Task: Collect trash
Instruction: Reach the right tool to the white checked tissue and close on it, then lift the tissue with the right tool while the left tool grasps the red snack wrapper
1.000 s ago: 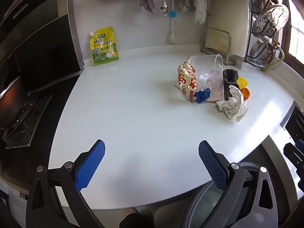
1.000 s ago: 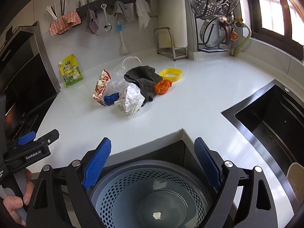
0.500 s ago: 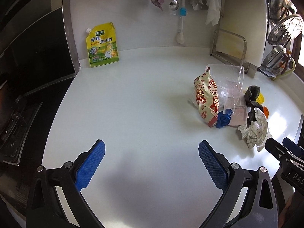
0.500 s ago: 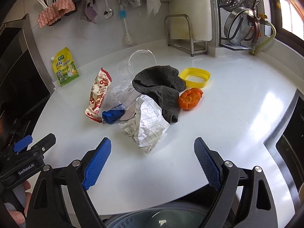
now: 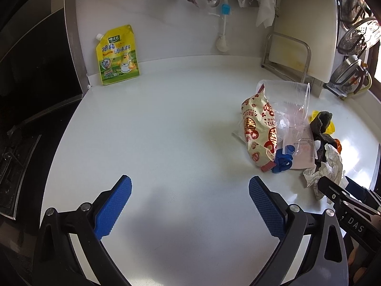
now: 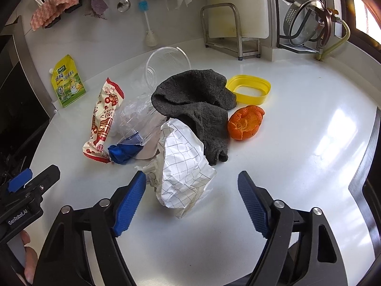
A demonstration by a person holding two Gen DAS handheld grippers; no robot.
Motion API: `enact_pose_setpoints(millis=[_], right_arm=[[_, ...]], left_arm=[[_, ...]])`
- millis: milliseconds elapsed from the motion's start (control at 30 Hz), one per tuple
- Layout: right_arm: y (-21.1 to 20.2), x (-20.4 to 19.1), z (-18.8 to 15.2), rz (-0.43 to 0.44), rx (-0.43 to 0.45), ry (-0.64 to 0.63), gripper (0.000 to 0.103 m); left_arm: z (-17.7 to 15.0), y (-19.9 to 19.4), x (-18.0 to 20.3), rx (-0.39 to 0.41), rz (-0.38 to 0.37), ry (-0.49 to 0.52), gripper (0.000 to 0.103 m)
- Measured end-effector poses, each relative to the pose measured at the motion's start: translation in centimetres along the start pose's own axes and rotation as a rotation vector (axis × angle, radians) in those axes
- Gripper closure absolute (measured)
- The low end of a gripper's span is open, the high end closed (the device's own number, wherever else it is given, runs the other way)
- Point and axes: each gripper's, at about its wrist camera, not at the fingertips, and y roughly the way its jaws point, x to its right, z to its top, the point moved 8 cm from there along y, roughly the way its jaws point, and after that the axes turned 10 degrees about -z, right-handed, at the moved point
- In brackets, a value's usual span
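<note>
A heap of trash lies on the white counter: a crumpled checked paper, a red-and-cream snack wrapper, a blue scrap, a clear plastic bag, a clear cup on its side, a dark grey sock, an orange peel and a yellow lid ring. My right gripper is closing, with the paper between its jaws but the pads off it. My left gripper stands open over bare counter, left of the wrapper.
A yellow seasoning pouch leans on the back wall. A cutting board in a metal rack and a pot rack stand at the back right. The black stove lies left, a dark sink edge right.
Both grippers have moved forward over the counter toward the trash heap, and the bin has dropped out of view. The right jaws have narrowed around the crumpled paper.
</note>
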Motion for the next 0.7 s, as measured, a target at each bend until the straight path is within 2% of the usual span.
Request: enact_pose_setpoints(millis=[67, 133, 167, 333, 700], right_arm=[[0.2, -0.1, -0.2, 0.004, -0.011, -0.009, 0.044], [0.1, -0.3, -0.5, 0.014, -0.015, -0.016, 0.059], [-0.1, -0.4, -0.5, 0.014, -0.013, -0.018, 0.061], [-1.2, -0.1, -0.6, 0.039, 0.008, -0.018, 0.064], [-3.2, 2.8, -0.4, 0.072, 0.042, 0.027, 0.064]], left_arm=[[0.0, 0.3, 0.2, -0.005, -0.006, -0.005, 0.006], [0.0, 0.6, 0.4, -0.01, -0.009, -0.009, 0.006], [0.1, 0.7, 0.5, -0.012, -0.009, -0.01, 0.006], [0.5, 0.9, 1.1, -0.005, -0.012, -0.009, 0.006], [2.7, 2.9, 3.0, -0.027, -0.042, -0.037, 0.006]])
